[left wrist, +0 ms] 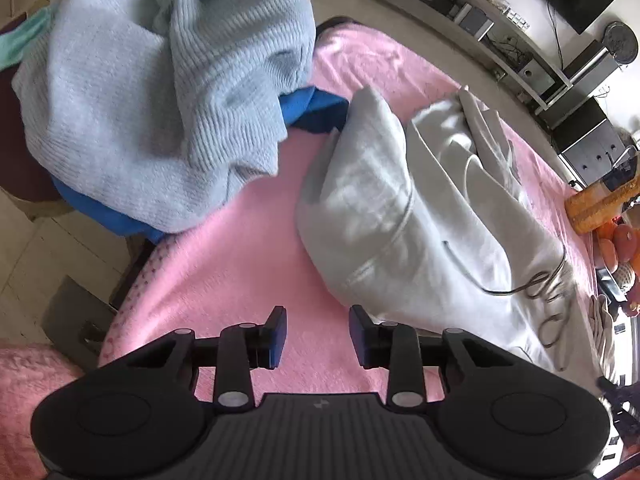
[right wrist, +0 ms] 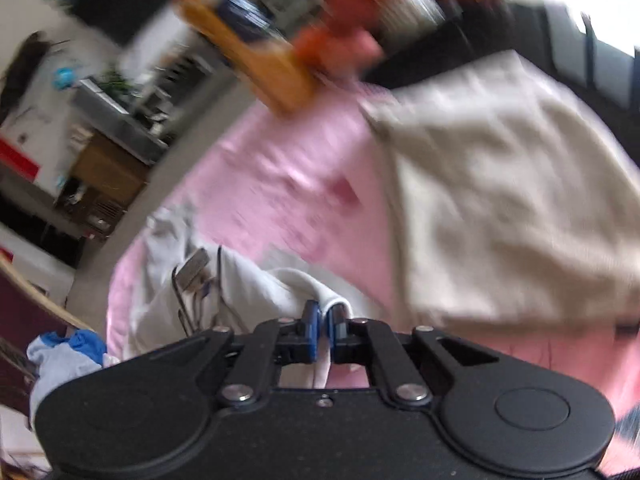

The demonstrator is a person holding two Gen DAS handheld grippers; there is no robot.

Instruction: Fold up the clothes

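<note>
A crumpled white garment (left wrist: pixel 420 220) with a dark drawstring lies on the pink blanket (left wrist: pixel 240 260). My left gripper (left wrist: pixel 318 330) hovers just short of its near edge, open, with only blanket between its blue pads. In the blurred right wrist view, my right gripper (right wrist: pixel 323 322) is shut on a fold of the same white garment (right wrist: pixel 256 288). A beige folded cloth (right wrist: pixel 500 200) lies to the right of it.
A pile of pale blue knitwear (left wrist: pixel 160 92) over a bright blue garment (left wrist: pixel 316 108) sits at the blanket's left edge. Orange packets and fruit (left wrist: pixel 600 208) lie at the far right. Shelves and a TV stand line the back wall.
</note>
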